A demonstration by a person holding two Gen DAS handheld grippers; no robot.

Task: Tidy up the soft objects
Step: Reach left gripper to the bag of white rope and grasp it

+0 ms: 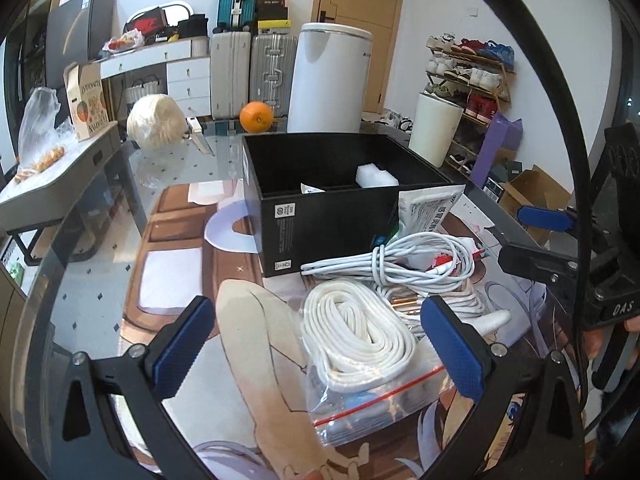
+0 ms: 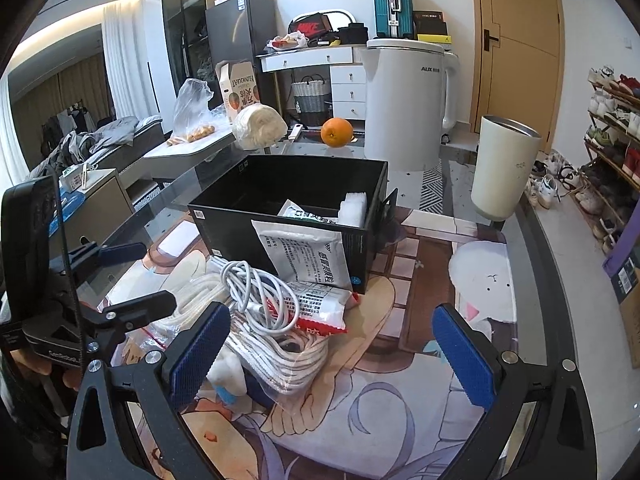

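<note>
Up front in the left wrist view, my left claw (image 1: 320, 354) stood wide open, holding nothing, its blue pads either side of a clear zip bag of coiled white rope (image 1: 360, 340) lying on the desk (image 1: 100, 280). Just behind the bag lay a bundled white cable (image 1: 400, 264), touching the front of a black box (image 1: 320, 224). A white printed sachet (image 1: 428, 208) leaned on the box's near corner, and a white foam piece (image 1: 376, 176) sat inside. My right claw (image 1: 536, 236) showed at the right edge, also spread.

From the right wrist view, my right claw (image 2: 338, 356) was open and empty above the printed mat (image 2: 400, 400). The cable (image 2: 256, 288) lay on the rope bag (image 2: 280, 356), beside a red-edged packet (image 2: 320, 308). An orange (image 2: 337, 132) sat well behind the box (image 2: 288, 200).
</note>
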